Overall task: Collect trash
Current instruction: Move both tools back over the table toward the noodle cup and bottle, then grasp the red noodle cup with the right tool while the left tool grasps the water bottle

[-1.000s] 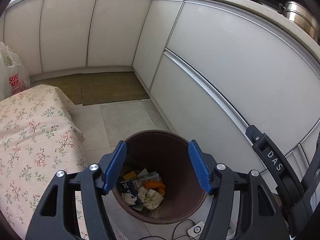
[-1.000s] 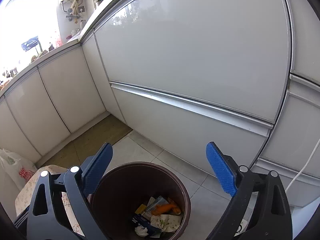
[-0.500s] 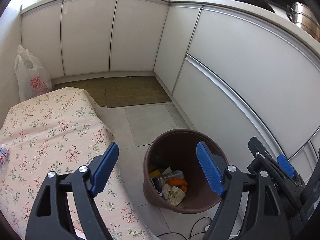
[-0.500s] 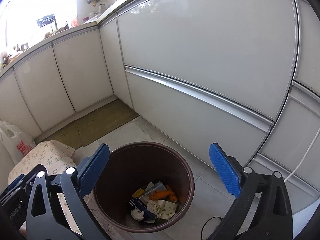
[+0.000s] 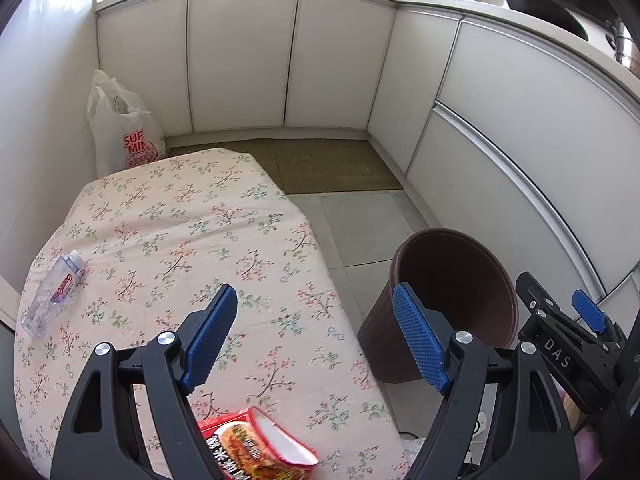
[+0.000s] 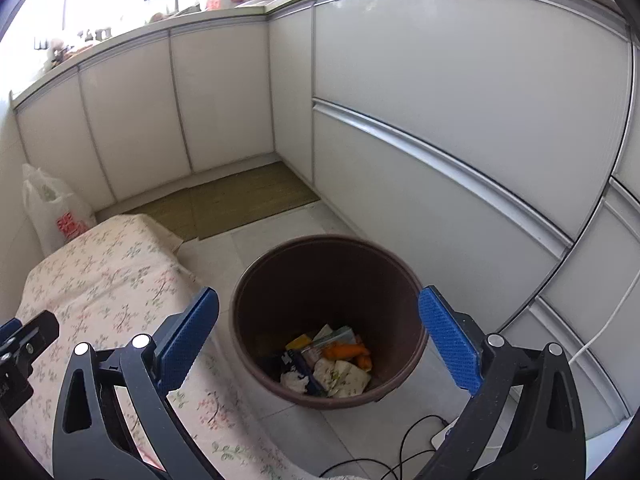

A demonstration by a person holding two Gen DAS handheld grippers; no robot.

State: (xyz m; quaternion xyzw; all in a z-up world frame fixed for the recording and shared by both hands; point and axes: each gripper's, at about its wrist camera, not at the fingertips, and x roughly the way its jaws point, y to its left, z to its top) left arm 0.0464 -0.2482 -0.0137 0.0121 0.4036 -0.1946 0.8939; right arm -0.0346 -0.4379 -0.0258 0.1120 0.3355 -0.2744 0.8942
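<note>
Two ribbed tongs, round bin

bright daylight, heavy fisheye distortion

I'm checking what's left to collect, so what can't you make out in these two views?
- Red food packet: left wrist view, cut off by the bottom edge and partly hidden behind the left tongs.
- Crushed bottle: label too small to read.
- Brown bin: contents hidden by its wall there; visible only in the right wrist view.
</note>
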